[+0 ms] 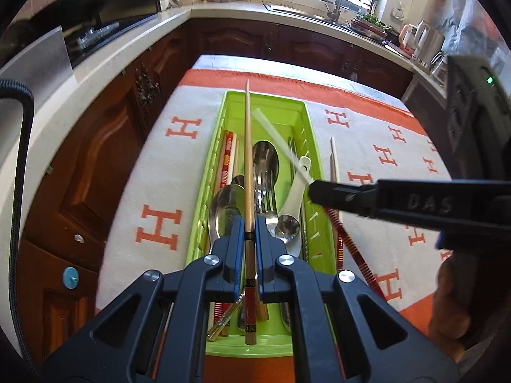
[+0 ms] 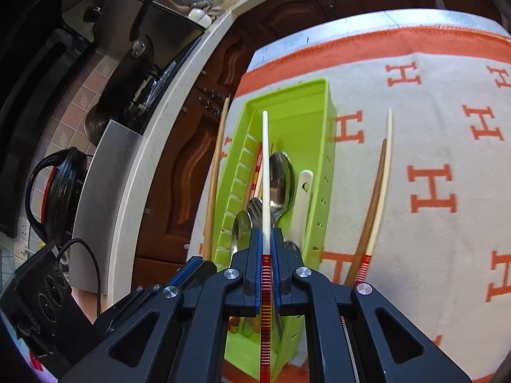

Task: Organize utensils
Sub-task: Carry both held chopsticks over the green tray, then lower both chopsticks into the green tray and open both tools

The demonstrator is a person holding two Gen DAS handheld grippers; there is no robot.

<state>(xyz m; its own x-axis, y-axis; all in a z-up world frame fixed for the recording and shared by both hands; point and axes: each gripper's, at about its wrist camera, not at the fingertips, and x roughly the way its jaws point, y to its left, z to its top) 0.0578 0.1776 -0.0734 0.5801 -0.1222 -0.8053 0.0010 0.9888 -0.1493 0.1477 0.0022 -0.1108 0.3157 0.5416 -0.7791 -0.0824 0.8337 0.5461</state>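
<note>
I see a kitchen with dark wood cupboards and a pale counter [image 1: 95, 60]. In the middle is a table with a white cloth [image 1: 153, 172] that has orange H letters on it. A green tray [image 1: 274, 102] sits on the cloth, right under both of my tools.

My left gripper [image 1: 249, 226] tilts down over the tray. Its jaws are squeezed tight on a brown chopstick [image 1: 247, 159]. The stick runs straight out ahead of the tool, above the tray's length.

My right gripper [image 2: 266, 239] tilts down too. In the left view it reaches in from the right side. Its jaws are pinched on a white chopstick [image 2: 265, 172] with a red striped end. That stick points ahead over the tray as well.

Below the tools, the tray holds metal spoons [image 1: 265, 159], a fork [image 1: 263, 191], a white spoon [image 1: 295, 191] and some more chopsticks [image 1: 228, 156]. To the right of the right gripper, a pair of chopsticks [image 2: 378, 191] lies on the cloth beside the tray.
</note>
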